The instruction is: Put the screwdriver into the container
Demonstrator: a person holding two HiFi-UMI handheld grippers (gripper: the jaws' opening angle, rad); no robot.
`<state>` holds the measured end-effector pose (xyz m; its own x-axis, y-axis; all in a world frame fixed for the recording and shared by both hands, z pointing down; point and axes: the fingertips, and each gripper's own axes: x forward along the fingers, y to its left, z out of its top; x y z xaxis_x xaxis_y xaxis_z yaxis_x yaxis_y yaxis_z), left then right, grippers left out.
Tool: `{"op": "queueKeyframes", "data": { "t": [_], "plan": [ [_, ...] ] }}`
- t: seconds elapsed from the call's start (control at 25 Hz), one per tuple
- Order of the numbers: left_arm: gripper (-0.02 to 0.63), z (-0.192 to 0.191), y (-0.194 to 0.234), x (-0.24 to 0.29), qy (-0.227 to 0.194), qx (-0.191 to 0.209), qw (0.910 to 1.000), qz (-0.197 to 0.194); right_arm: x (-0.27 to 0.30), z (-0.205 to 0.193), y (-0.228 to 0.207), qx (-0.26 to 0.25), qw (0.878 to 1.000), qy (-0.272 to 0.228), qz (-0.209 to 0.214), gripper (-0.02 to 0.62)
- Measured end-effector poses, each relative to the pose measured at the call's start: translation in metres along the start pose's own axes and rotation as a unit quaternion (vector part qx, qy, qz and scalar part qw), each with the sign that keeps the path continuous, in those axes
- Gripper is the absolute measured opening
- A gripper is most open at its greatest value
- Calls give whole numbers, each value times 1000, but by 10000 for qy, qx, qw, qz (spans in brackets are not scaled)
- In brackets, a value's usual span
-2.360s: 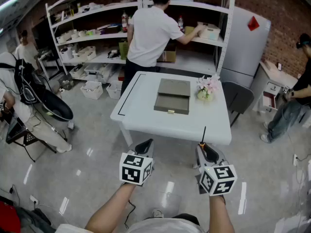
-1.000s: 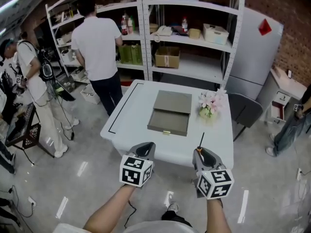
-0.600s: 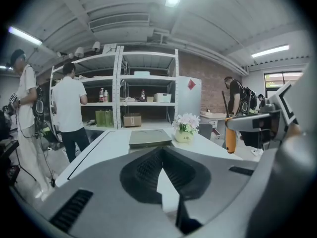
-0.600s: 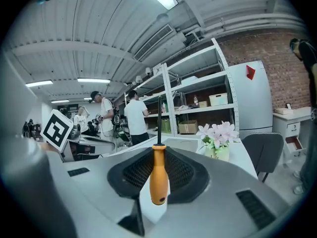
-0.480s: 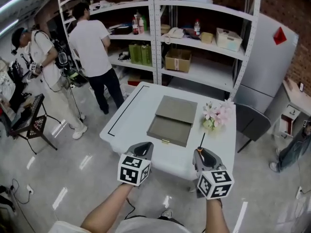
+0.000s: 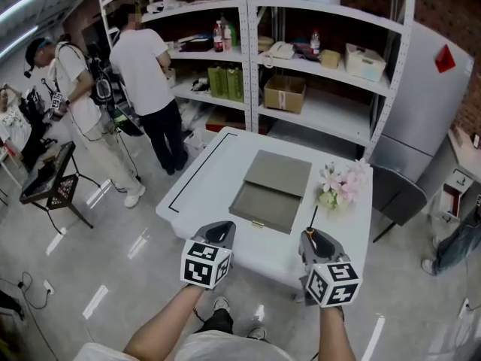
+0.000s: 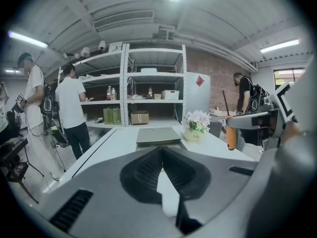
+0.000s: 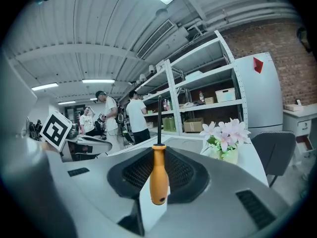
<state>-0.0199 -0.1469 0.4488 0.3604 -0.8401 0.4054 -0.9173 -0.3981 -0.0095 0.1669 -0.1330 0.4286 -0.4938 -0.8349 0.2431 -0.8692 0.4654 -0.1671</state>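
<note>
Where the head view looks down: the right hand-held gripper point(image 6: 314, 237) grips the screwdriver point(image 6: 313, 218), shaft pointing forward; the open container point(image 6: 270, 188) lies on the table point(image 6: 197, 194), ahead and to the left of the tip.
Left gripper view: the left hand-held gripper point(image 7: 161, 152) is closed on nothing, with the container straight ahead.
Right gripper view: the jaws clamp the orange handle and the shaft runs out along them; the drop likely needs a forward-left reach.

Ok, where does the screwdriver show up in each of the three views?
Head view: the screwdriver is lower right of centre, standing up from the right gripper.
Left gripper view: middle right, orange handle, right of the flowers.
Right gripper view: centre, upright between the jaws.
Shared landmark: the pink flowers on the table.
</note>
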Motion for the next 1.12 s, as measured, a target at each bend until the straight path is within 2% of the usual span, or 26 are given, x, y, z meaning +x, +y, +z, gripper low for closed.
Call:
{"op": "queueKeyframes", "data": {
  "t": [0.4,0.88,1.12],
  "plan": [
    [5,4,33,40,-35,-63,9999,-109,52,8,-7,-137,9999,94,-46,75],
    [6,12,74,103,133,-102,9989,-443,124,12,-18,-521,9968,584,-137,75],
    [5,9,85,131,204,-81,9978,-629,150,0,-23,-655,9940,854,-180,75]
  ]
}}
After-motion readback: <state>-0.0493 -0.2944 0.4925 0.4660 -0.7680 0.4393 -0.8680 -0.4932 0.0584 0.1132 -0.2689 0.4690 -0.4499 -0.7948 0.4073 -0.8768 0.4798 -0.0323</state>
